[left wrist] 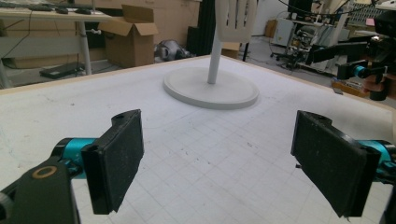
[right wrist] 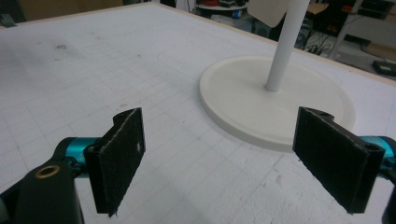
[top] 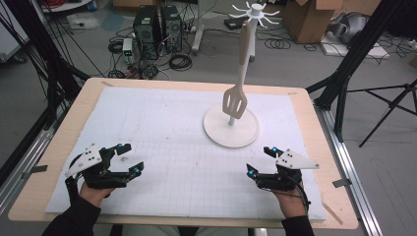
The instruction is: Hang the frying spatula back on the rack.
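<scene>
A white utensil stand (top: 231,129) with a round base rises from the white grid mat (top: 167,132), its hook crown (top: 255,13) at the top. A white slotted spatula (top: 237,93) hangs from one hook, its blade just above the base. My left gripper (top: 127,159) rests near the mat's front left, open, nothing between its pads (left wrist: 116,163). My right gripper (top: 260,160) rests at the front right, open and empty, its pads (right wrist: 119,154) wide apart. The stand base (left wrist: 211,87) lies ahead in the left gripper view, and the base (right wrist: 275,100) is close in the right gripper view.
The mat lies on a wooden table (top: 93,91) with black frame legs at both sides. Beyond the far edge stand computer towers (top: 156,29), cables and cardboard boxes (top: 310,17) on the floor. The other gripper (left wrist: 369,70) appears far right in the left gripper view.
</scene>
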`<state>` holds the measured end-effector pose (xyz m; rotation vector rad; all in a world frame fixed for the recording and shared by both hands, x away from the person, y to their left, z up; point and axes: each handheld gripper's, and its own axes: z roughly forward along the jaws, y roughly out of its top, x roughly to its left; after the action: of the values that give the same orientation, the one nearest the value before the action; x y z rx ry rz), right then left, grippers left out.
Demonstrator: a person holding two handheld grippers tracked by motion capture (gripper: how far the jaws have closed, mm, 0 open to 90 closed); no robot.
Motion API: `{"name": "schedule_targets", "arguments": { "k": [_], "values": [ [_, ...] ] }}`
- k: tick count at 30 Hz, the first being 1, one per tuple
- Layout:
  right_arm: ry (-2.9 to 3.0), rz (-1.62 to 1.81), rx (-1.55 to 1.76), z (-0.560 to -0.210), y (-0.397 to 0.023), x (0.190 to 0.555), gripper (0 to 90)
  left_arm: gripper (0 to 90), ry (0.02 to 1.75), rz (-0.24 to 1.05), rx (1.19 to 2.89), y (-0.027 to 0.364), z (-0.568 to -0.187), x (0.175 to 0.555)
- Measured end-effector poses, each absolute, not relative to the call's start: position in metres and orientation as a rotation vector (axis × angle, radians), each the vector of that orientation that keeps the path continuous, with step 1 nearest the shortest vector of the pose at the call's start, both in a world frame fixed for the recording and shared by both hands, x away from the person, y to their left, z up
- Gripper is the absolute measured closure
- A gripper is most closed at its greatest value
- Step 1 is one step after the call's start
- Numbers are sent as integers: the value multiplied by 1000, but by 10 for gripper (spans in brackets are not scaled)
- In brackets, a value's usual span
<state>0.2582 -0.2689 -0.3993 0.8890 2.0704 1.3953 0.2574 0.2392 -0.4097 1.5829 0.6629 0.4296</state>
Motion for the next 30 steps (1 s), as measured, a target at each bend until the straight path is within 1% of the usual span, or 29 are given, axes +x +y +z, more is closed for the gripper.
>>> {"name": "schedule_targets", "arguments": {
  "k": [16,30],
  "values": [
    [2033,1388,897,-397,-270,262,156,175,670,426,1566,244,-410,250],
    [2032,1389,915,-398,-271,264,156,179,675,413,1562,247,-411,252]
  ]
}}
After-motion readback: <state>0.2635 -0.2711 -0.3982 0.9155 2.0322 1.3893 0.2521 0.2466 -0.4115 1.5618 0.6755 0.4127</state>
